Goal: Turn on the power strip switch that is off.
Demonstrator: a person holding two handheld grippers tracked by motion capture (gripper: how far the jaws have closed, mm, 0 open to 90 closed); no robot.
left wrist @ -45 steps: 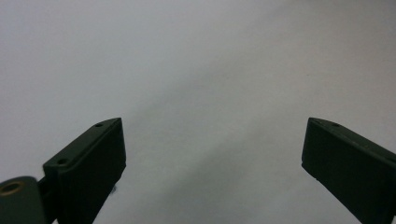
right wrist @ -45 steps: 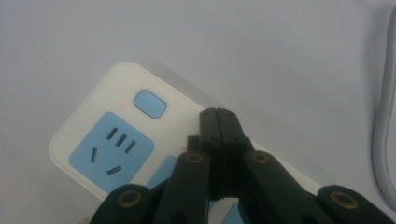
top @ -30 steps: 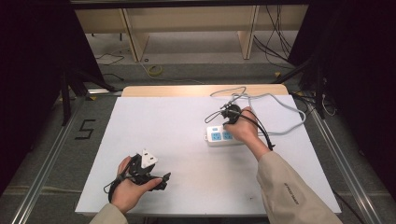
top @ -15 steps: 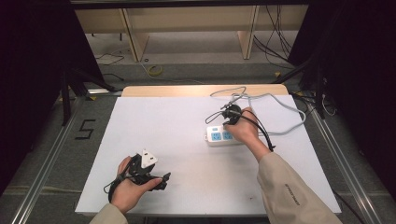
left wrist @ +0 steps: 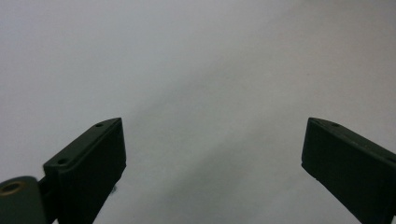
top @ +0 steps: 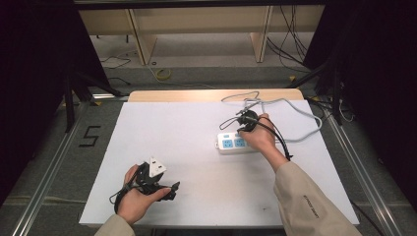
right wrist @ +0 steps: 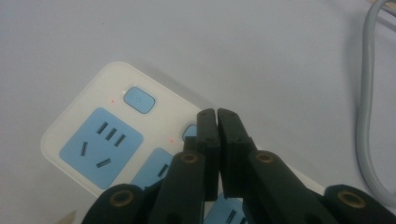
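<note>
R claw (right wrist: pixel 217 114) clenched, empty, over glossy white plastic power strip (right wrist: pixel 93 135) w/ blue sockets; L claw (left wrist: pixel 212 154) released.

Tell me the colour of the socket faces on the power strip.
Light blue, set in the white power strip; the right gripper view shows it best.
</note>
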